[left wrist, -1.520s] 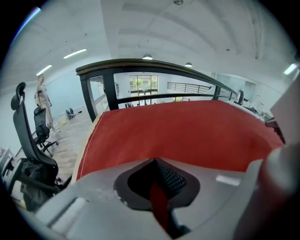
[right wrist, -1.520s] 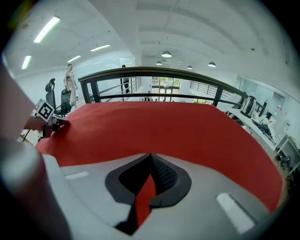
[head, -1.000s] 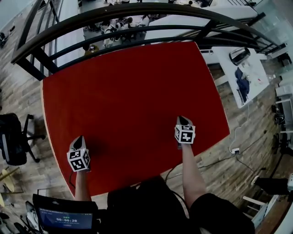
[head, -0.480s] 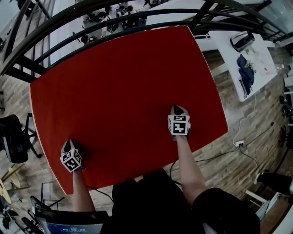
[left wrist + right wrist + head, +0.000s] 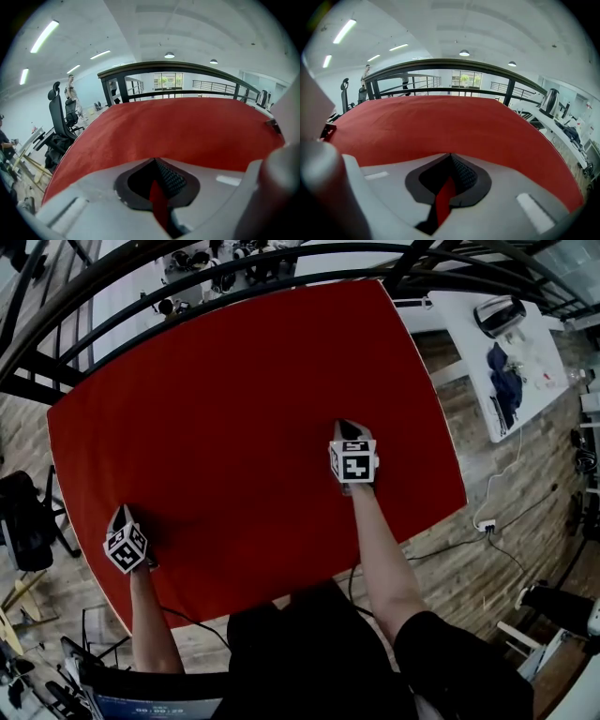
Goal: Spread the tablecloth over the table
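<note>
Red tablecloth (image 5: pixel 253 418) lies flat, hiding the table beneath it. Right gripper (image 5: pixel 348 429), jaws pressed together, rests on the cloth's near right part. Left gripper (image 5: pixel 121 516), likewise closed, sits at its near left corner. Dragging either tip would likely bunch the cloth or pull it askew.

Red tablecloth (image 5: pixel 244 409) lay flat over the table (image 5: pixel 68 474), covering the top from corner to corner, smooth, no folds showing! Only a thin pale strip of edge peeked out along the left side. Underneath it all, the wood-plank floor (image 5: pixel 487 568) carried the table.
</note>
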Tool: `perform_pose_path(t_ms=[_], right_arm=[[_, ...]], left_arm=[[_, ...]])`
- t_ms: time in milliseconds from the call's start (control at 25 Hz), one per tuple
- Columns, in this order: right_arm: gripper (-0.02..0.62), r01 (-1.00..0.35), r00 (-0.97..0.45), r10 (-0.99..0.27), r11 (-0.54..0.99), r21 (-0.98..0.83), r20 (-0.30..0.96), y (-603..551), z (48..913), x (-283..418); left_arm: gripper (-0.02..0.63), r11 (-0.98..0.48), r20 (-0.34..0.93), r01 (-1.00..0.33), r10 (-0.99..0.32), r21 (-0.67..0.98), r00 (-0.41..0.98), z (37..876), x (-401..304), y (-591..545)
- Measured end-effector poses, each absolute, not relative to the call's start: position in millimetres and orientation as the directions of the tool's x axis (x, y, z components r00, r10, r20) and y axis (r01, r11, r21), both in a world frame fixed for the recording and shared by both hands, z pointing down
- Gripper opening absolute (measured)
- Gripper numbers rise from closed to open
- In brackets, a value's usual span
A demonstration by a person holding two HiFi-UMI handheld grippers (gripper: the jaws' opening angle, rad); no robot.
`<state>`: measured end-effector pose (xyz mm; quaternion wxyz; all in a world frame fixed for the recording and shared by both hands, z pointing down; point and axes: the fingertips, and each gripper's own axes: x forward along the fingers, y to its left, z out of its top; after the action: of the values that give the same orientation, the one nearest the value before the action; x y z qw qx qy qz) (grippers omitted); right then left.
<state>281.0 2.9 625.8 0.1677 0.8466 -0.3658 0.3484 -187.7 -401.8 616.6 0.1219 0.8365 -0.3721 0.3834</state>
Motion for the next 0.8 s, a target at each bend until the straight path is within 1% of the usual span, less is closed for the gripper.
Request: perform_pose_path(t_ms=[200,320,440,600,800], right_arm=[[0.008,-0.767,0.478,-0.531,-0.641,0.038,0.699,-2,626,280],[0.008,-0.748,0.508,-0.505,-0.66,0.067,0.698,21,625,292],[0.008,-0.723,0.532,-0.478,-0.686,0.081,0.698,17,623,283],[0.008,-0.725,0.515,-0.482,-0.686,0.061,0.709,0,628,270],[0.008,-0.726,0.514,-0.486,-0.685,0.057,0.707,-1,627,268]], left_arm=[[0.008,-0.665,0.721,-0.742,-0.555,-0.085,0.415,611,-197,-391],[0.008,-0.683,0.72,-0.727,-0.539,-0.069,0.438,622,-180,-384],[0.009,-0.708,0.719,-0.704,-0.518,-0.056,0.463,623,-180,-397],[0.009,-0.695,0.716,-0.717,-0.526,-0.05,0.46,619,-195,-409],[0.009,-0.703,0.713,-0.71,-0.522,-0.048,0.468,621,-192,-411]])
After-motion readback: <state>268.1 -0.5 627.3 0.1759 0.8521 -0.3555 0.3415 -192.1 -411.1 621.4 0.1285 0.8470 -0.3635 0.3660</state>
